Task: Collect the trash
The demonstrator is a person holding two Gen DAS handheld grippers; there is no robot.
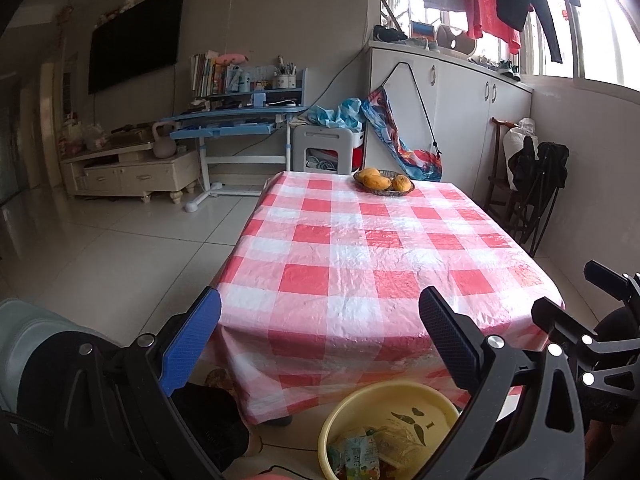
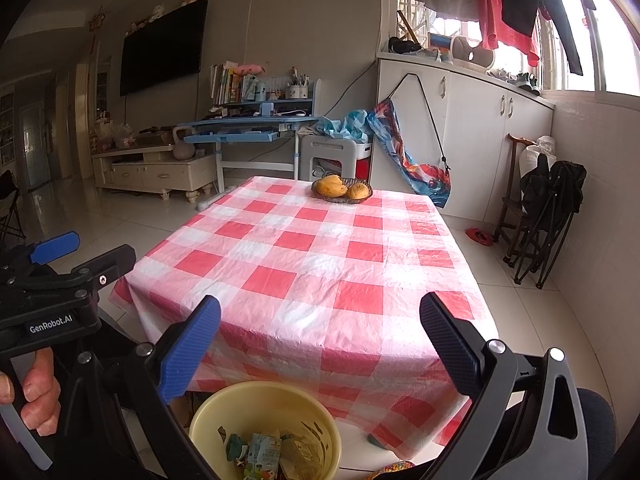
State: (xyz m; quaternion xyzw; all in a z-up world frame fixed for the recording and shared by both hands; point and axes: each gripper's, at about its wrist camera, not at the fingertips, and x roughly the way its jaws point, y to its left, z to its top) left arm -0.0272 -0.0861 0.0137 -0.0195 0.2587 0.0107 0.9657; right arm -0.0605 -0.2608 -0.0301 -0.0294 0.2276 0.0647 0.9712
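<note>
Home living room: television (image 2: 162, 46), hanging laundry (image 2: 504, 4)

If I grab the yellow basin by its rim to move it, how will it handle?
The yellow basin looks like thin plastic, so the rim would probably flex under a pinch. It holds only crumpled wrappers, so it is likely light and may slide on the glossy tiled floor. Gripped on one side, it could tilt and spill.
</note>
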